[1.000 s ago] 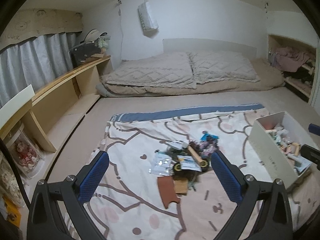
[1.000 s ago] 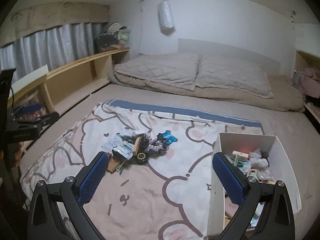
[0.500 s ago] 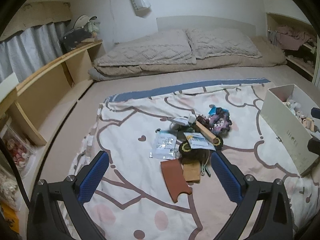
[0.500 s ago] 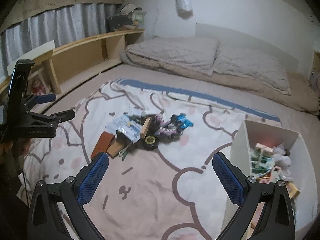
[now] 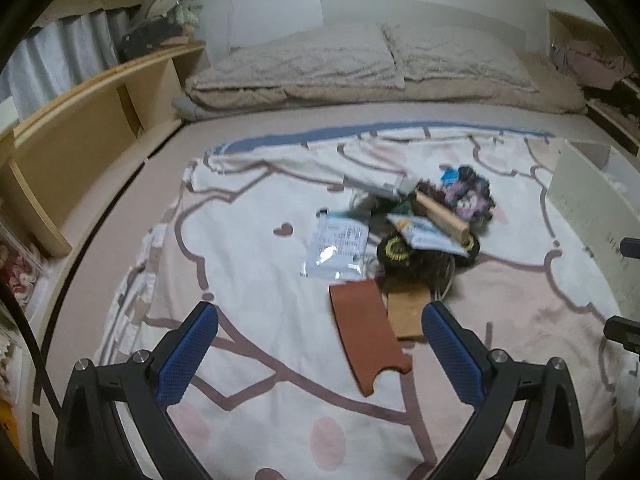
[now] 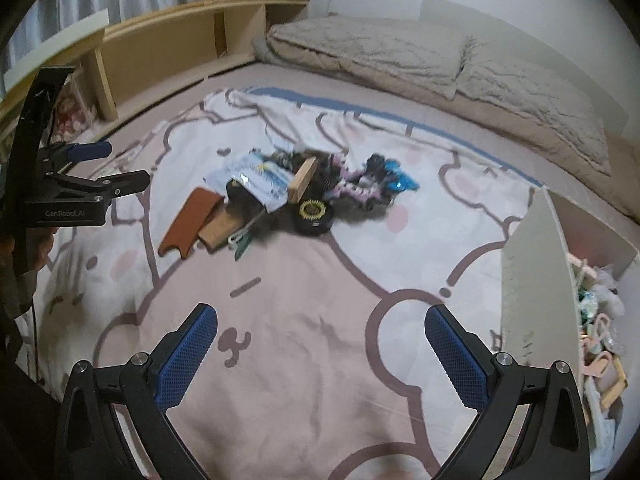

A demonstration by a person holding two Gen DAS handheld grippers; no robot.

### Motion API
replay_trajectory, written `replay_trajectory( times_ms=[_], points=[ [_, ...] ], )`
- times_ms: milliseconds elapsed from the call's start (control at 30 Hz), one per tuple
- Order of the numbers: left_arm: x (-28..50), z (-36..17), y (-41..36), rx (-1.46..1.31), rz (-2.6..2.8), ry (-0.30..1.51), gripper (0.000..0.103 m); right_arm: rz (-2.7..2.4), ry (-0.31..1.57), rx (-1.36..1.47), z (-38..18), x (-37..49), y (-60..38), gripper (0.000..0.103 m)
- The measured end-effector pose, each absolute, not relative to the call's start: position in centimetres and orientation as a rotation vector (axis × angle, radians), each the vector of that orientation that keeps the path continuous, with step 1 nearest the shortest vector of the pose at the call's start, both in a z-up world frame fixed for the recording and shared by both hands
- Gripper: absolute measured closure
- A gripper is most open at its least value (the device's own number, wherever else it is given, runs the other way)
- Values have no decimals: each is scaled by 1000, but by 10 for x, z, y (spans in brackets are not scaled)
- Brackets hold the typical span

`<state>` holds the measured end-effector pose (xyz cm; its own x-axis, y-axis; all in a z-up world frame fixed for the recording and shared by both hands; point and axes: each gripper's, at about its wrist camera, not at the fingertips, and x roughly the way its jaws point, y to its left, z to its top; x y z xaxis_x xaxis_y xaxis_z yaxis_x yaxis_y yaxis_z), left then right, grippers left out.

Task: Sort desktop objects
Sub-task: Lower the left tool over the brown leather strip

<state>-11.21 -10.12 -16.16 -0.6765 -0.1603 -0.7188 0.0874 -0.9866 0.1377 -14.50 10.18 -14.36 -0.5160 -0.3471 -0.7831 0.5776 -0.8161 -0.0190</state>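
Note:
A pile of small objects lies on a cartoon-print blanket [image 5: 248,248]: a brown leather sleeve [image 5: 366,338] [image 6: 186,220], a tan card [image 5: 406,312], a clear packet [image 5: 336,246], a wooden block [image 5: 440,216] [image 6: 304,180], a black and yellow roll [image 5: 396,254] [image 6: 314,214] and a purple scrunchie [image 5: 466,196] [image 6: 360,186]. My left gripper [image 5: 320,354] is open and empty, just short of the sleeve. It also shows in the right wrist view [image 6: 102,168]. My right gripper [image 6: 322,356] is open and empty, well short of the pile.
A white box [image 6: 532,280] [image 5: 588,216] holding several small items stands right of the pile. Folded bedding [image 5: 360,68] lies at the far end. A wooden shelf unit [image 5: 80,120] runs along the left.
Both grippers have moved forward and down toward the pile, which now looks larger. Both stay open. Nothing on the blanket has moved.

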Motion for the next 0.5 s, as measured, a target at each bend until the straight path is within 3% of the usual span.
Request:
replay_trajectory(
  times_ms=[500],
  points=[
    [-135, -221, -98, 1416, -2687, -88, 1, -2198, 466, 1300, -205, -157, 82, 0]
  ],
)
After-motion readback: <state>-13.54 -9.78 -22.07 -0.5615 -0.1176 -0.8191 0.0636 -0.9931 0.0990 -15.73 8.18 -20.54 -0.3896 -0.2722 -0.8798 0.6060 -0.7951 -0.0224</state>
